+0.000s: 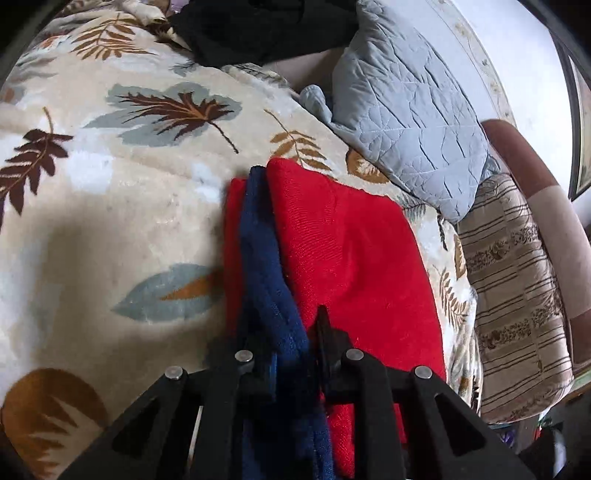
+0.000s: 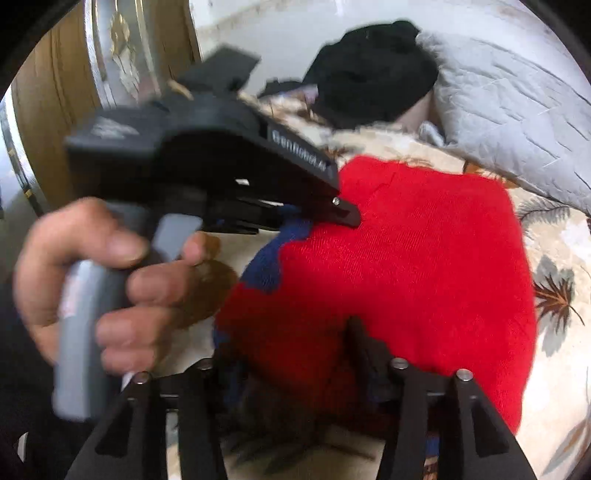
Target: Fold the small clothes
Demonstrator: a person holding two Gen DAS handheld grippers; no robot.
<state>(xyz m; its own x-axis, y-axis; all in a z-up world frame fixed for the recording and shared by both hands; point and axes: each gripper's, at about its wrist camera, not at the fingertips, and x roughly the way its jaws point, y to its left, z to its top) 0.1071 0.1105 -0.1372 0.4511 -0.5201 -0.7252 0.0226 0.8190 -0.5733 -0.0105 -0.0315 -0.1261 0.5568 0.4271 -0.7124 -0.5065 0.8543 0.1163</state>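
Observation:
A red knit garment [image 1: 343, 240] with a navy blue part [image 1: 262, 240] lies on the leaf-print blanket [image 1: 110, 184]. My left gripper [image 1: 295, 332] is shut on the navy edge, which runs up between its fingers. In the right wrist view a hand [image 2: 92, 277] holds that left gripper [image 2: 343, 214], its tip down on the red garment [image 2: 406, 258] where the navy part [image 2: 266, 266] begins. My right gripper [image 2: 291, 347] stands with its jaws apart at the garment's near edge. Red cloth bulges between the fingers, which do not pinch it.
A grey quilted pillow [image 1: 399, 110] lies just beyond the garment, with a heap of black clothing [image 1: 266, 29] further back. A striped cushion [image 1: 517, 295] sits at the bed's right side. A wooden door [image 2: 48, 110] stands at the left.

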